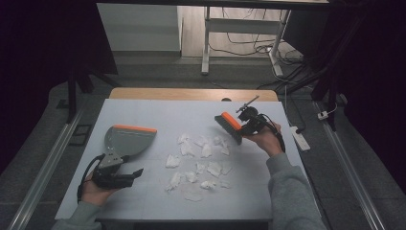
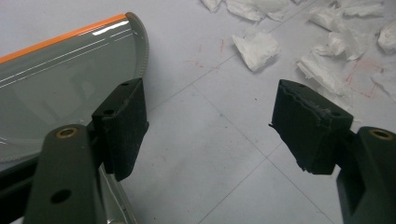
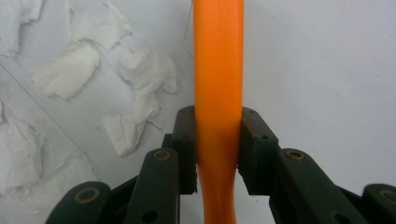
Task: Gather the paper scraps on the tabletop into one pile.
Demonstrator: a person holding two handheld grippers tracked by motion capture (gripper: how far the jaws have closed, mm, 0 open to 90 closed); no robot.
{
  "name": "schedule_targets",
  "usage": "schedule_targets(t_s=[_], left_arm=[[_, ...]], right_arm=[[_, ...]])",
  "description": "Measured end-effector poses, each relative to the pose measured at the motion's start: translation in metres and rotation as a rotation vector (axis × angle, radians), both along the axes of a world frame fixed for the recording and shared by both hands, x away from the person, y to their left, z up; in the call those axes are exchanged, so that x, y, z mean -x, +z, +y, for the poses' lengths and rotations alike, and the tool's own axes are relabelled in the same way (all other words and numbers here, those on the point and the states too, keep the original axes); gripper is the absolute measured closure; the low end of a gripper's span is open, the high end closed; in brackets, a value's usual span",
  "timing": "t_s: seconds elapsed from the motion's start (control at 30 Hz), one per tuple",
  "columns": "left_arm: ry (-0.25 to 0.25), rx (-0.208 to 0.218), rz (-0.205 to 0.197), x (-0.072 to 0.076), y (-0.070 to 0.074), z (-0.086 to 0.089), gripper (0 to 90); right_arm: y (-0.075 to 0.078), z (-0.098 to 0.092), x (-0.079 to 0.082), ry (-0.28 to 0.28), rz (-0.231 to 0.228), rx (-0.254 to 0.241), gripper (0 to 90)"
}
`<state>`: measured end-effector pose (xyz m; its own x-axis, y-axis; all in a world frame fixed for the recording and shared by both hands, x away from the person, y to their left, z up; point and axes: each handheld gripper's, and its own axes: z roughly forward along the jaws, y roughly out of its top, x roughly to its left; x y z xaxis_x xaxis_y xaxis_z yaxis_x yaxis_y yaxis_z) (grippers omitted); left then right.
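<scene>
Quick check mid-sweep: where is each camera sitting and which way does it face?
High view: above the person's side, looking forward and down on the table; both forearms, left claw, right claw.
Left gripper view: on the left claw, facing the dustpan; open jaws.
Right gripper view: on the right claw, along the brush it clamps.
All share the paper scraps.

White table [image 1: 143, 110]: grey dustpan [image 1: 127, 140] left, torn paper scraps [image 1: 198, 165] scattered centre.

Brush [image 1: 229, 125] and dustpan [image 1: 128, 139], as I see them

Orange-backed brush clamped in my right gripper [image 1: 243, 125]; grey dustpan flat just ahead of my left gripper [image 1: 125, 176].
</scene>
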<state>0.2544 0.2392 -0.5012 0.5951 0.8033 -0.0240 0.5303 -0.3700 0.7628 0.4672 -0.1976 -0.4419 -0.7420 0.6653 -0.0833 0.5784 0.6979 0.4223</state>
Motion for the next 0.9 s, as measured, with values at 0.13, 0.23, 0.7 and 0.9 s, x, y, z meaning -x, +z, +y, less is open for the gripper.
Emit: schedule_targets(t_s=[0.13,0.23,0.7,0.9], left_arm=[[0.002,0.001,0.001,0.000,-0.001,0.000,27.3],[0.000,0.000,0.003,-0.001,-0.001,0.000,27.3],[-0.004,0.008,0.003,-0.001,-0.001,0.001,27.4],[-0.006,0.003,0.002,-0.001,-0.001,0.000,27.5]], right_arm=[[-0.001,0.009,-0.003,0.024,0.024,0.001,70.8],[0.000,0.022,-0.003,0.060,0.049,0.040,70.8],[0.012,0.051,0.037,0.256,0.095,-0.005,70.8],[0.030,0.037,0.034,0.198,-0.006,-0.038,70.7]])
